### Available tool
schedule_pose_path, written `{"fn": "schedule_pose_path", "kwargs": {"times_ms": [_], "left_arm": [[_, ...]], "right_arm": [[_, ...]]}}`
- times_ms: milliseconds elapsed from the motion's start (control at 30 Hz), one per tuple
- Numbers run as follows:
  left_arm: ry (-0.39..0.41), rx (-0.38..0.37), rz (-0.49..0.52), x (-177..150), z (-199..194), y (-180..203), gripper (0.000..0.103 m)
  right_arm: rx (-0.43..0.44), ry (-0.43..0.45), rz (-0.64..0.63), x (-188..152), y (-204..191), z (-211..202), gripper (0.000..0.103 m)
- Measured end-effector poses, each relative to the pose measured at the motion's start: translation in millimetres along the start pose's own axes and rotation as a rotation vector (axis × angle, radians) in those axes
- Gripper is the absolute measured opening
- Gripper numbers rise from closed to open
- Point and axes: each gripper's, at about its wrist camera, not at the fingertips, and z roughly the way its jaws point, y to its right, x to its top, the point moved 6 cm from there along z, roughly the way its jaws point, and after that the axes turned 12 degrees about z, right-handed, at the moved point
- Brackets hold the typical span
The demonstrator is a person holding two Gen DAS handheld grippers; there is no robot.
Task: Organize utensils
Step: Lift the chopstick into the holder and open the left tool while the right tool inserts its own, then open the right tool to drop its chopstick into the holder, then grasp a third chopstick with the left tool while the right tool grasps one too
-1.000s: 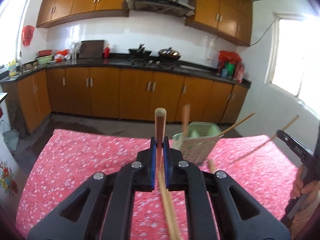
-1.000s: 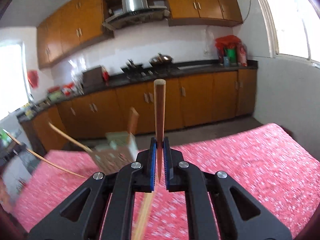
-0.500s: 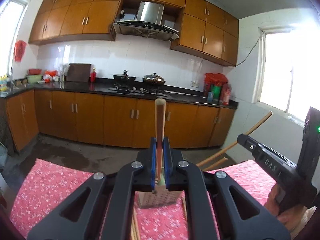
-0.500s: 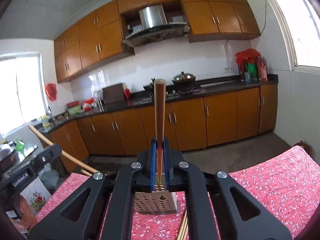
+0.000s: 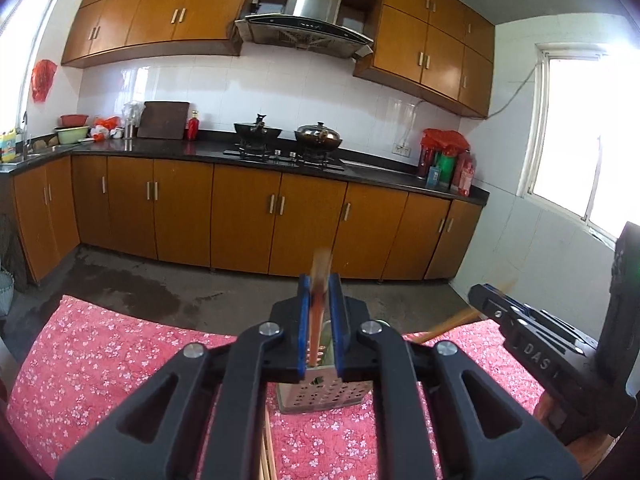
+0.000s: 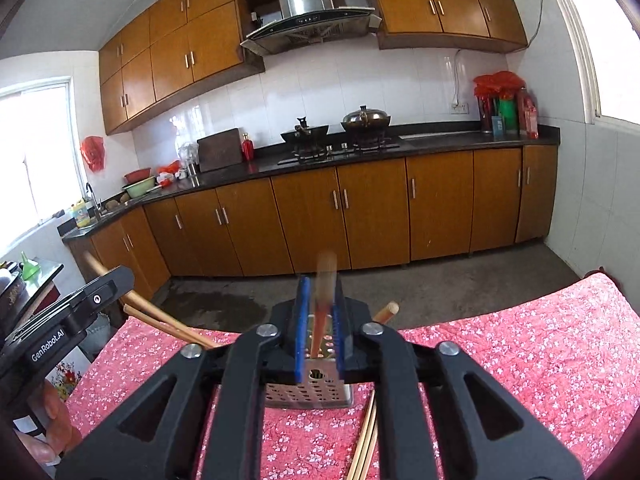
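Between both sets of tongs, left (image 5: 319, 322) and right (image 6: 319, 322), I had blurred chopsticks (image 5: 320, 292) that no longer looked pinched; the jaws had just been opening, a gap showing. Directly beyond each stood the perforated metal holder (image 5: 324, 394) on the red floral tabletop (image 5: 100, 360).

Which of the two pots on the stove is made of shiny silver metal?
The right-hand pot, which has a domed lid with a knob. The left-hand pot beside it is black.
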Motion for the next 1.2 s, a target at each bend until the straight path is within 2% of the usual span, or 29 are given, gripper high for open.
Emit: {"fn": "schedule_pose_path", "kwargs": {"times_ms": [67,233,367,467,567,667,733,800,900,967,1200], "left_arm": [[0.013,0.003,-0.018,1,-8,-6,0.022],[0.064,0.024,-0.053,7,-36,-21,0.026],[0.088,0.08,-0.067,-1,-65,-37,0.03],[0.058,0.133,-0.057,-25,-78,-52,0.03],[-0.022,0.179,-0.032,-66,-75,-65,0.03],[-0.154,0.17,-0.019,-116,-56,-71,0.03],[-0.247,0.135,-0.016,-151,-43,-66,0.03],[-0.303,0.099,-0.023,-173,-34,-59,0.03],[-0.391,0.011,-0.05,-208,-22,-44,0.03],[-0.422,-0.016,-0.054,-222,-19,-37,0.03],[-0.478,-0.067,-0.052,-245,-11,-15,0.029]], "right_arm": [[-0.002,0.022,-0.004,3,-1,-7,0.025],[-0.022,0.095,-0.001,16,3,-31,0.026],[-0.084,0.122,0.036,15,30,-50,0.026],[-0.135,0.056,0.074,-9,60,-49,0.026],[-0.181,-0.069,0.097,-48,88,-32,0.026],[-0.192,-0.266,0.125,-110,107,-4,0.026],[-0.184,-0.37,0.135,-147,109,8,0.025],[-0.177,-0.448,0.144,-179,109,17,0.024],[-0.172,-0.51,0.139,-208,102,22,0.023],[-0.174,-0.535,0.116,-219,95,26,0.023],[-0.179,-0.529,0.071,-221,91,30,0.023]]}}
